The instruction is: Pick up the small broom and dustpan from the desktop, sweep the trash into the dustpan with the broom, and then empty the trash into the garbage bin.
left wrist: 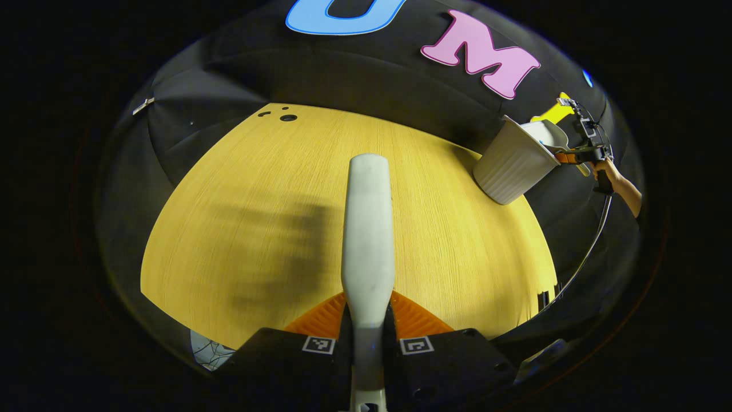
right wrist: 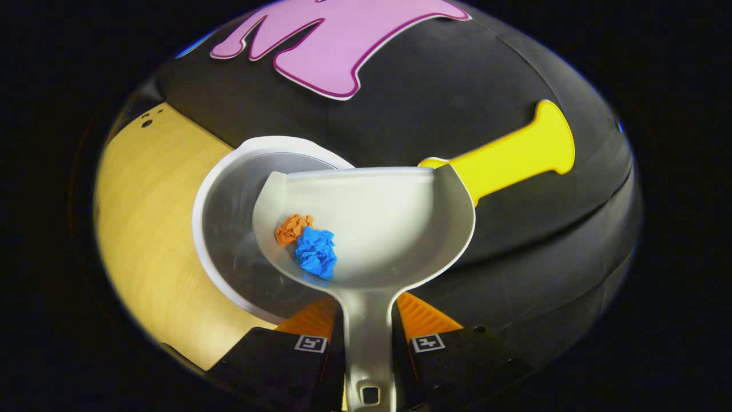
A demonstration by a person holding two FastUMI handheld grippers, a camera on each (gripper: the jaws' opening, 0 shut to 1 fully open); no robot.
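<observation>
Dustpan (right wrist: 372, 223), pale and scoop-shaped, is pinched by its handle between the two fingers of the right tongs (right wrist: 369, 335), which press on the handle from both sides. The pan sits over the open mouth of the white garbage bin (right wrist: 217, 229), tilted toward it. Two crumpled scraps lie inside the pan near its lower left rim, an orange paper ball (right wrist: 293, 228) touching a blue paper ball (right wrist: 315, 253). The bin stands at the far right corner of the wooden tabletop (right wrist: 143, 217).

Left tongs (left wrist: 369, 332) are pressed onto the pale broom handle (left wrist: 368, 229), one finger on each side, and the handle runs forward over the bare middle of the tabletop (left wrist: 257, 171), throwing a blurred shadow to its left. In the left gripper view the ribbed bin (left wrist: 512, 166) shows at the far right edge of the tabletop, with the dustpan (left wrist: 549, 134) above its rim and a hand (left wrist: 606, 171) holding the other tool beside it.
</observation>
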